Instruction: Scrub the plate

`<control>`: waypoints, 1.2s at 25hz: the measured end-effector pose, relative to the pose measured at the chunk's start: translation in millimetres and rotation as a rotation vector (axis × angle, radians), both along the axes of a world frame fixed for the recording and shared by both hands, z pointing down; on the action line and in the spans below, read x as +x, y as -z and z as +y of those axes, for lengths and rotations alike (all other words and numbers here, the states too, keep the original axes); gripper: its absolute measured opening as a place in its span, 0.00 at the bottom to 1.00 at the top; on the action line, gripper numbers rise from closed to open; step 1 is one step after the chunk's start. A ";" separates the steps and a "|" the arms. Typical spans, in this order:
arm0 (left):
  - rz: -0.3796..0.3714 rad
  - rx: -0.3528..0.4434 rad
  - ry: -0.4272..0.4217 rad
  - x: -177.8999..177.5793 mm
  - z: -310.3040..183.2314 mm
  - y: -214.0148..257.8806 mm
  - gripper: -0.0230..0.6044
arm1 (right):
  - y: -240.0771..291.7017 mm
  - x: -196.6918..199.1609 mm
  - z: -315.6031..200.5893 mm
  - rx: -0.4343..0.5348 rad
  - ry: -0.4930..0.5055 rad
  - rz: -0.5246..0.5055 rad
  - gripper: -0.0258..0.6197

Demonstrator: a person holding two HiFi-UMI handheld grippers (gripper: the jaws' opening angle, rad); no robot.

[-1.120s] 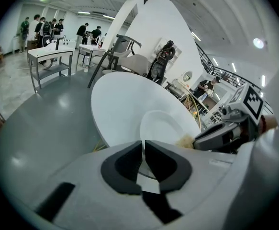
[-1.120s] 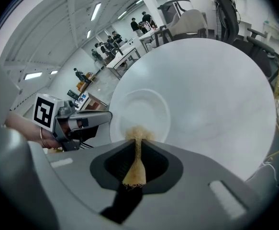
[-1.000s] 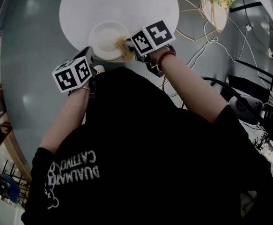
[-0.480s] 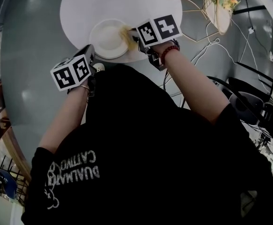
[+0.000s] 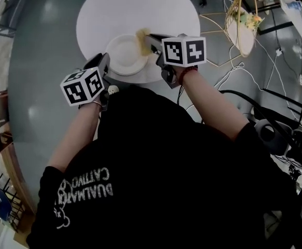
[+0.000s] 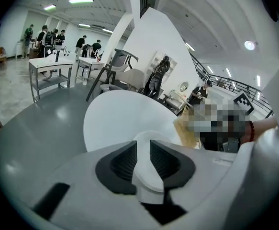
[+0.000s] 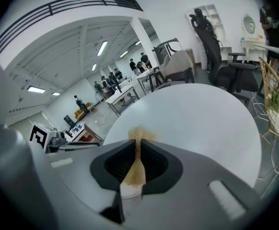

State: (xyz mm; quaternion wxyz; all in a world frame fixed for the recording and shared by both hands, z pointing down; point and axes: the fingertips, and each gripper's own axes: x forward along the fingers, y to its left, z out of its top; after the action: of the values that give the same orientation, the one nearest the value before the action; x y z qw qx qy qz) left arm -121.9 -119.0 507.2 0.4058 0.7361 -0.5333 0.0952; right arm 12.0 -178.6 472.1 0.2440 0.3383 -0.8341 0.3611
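From overhead, the plain white plate (image 5: 124, 56) sits by the near edge of the round white table (image 5: 140, 9). Both forearms reach forward from a black shirt. The left gripper (image 5: 104, 62) points at the plate's left rim and the right gripper (image 5: 146, 39) at its right rim.

In the left gripper view, the jaws are opening, with the plate's rim loose between them.

In the right gripper view, the jaws are clamped on a thin yellowish scrub pad (image 5: 142, 37) above the table.
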 end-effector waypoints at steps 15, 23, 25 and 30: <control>0.004 0.531 -0.100 40.9 1.7 269.4 0.03 | 230.4 -33.3 23.9 0.438 0.146 -0.267 0.10; -0.026 0.728 -0.063 50.5 55.2 365.0 0.03 | 318.0 -9.2 78.0 0.553 0.158 -0.333 0.10; -0.039 0.744 -0.054 45.8 65.2 373.4 0.03 | 326.9 -7.0 87.7 0.579 0.150 -0.332 0.09; -0.057 0.769 -0.036 43.2 83.3 389.1 0.03 | 339.6 -5.9 105.9 0.606 0.170 -0.317 0.09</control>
State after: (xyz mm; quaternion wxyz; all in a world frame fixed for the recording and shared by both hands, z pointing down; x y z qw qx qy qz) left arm -78.6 -35.7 118.1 0.0832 0.8409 -0.5281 -0.0841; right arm 6.1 -72.7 132.5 0.0292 0.2642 -0.9560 0.1238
